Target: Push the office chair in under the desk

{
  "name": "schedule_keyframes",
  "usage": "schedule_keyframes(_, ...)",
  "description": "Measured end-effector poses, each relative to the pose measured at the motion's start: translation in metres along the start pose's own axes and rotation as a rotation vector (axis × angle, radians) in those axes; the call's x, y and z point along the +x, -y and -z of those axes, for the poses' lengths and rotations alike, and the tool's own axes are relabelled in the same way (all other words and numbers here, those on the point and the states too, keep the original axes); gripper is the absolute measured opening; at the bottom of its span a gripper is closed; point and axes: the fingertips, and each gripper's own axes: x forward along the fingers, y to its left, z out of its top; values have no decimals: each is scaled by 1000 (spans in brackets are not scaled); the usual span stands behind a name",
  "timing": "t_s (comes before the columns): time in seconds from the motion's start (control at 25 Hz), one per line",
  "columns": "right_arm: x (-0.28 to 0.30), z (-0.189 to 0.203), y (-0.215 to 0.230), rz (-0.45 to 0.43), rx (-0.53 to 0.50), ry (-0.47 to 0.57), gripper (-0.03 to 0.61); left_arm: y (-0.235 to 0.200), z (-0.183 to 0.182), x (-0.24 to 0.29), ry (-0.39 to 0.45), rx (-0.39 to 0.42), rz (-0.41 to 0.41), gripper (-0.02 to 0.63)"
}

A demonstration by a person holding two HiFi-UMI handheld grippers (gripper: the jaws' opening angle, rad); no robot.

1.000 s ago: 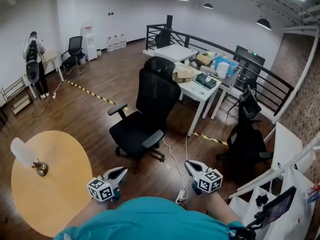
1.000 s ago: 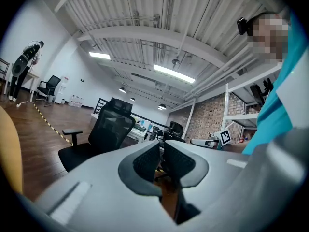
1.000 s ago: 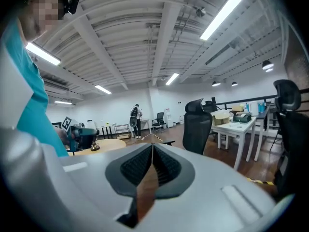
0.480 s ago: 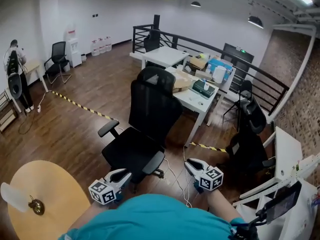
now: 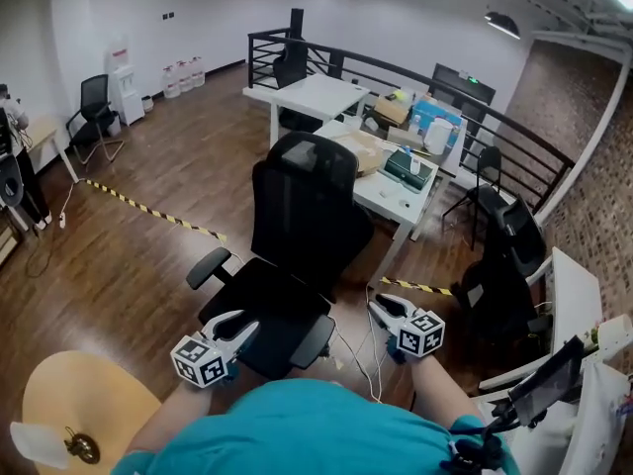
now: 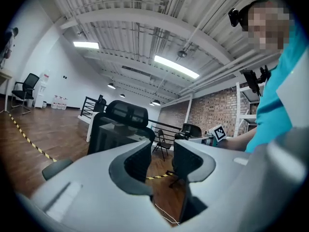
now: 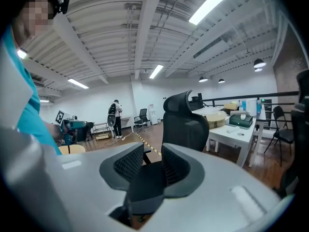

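Black mesh office chair (image 5: 302,228): stands on the wood floor (image 5: 148,265) at the near side of the desk (image 5: 388,198), backrest towards the desk, seat and both armrests out in the open, none of it under the top. Backrest overlaps the desk's near edge from the head view; contact cannot be told. Open floor left of the desk is wide and runs back to a strip of yellow-and-black tape (image 5: 148,206). Right of the desk the way is narrower, with a second black chair (image 5: 504,265) standing close by. A white cable (image 5: 356,354) lies on the floor in front of the desk. A black railing (image 5: 415,75) runs behind the desk. On the desk: a cardboard box (image 5: 361,148), a dark green case (image 5: 408,166) and, at the far end, a blue box (image 5: 435,119); what they hold cannot be made out. Left gripper (image 5: 240,325): in front of the desk, at the near edge of the chair seat, jaws spread, nothing between them. Right gripper (image 5: 386,307): in front of the desk, just beside the chair's right armrest, jaws likewise spread and empty.
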Motion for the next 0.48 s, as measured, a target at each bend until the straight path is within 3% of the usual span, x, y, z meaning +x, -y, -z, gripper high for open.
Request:
schedule_keyframes(0.12, 36, -7, 49, -22, -17, 3, 120, -22, 0, 41, -20, -26, -27, 143)
schedule_keyframes(0.2, 57, -14, 92, -43, -28, 10, 121, -30, -3, 79, -33, 12, -34, 163)
schedule_keyframes(0.36, 98, -30, 185, -96, -35, 25, 126, -49, -16, 168, -56, 66, -93, 189)
schedule_keyframes(0.48, 136, -41, 250, -172, -30, -4, 170, -64, -36, 250, -63, 45, -136, 227)
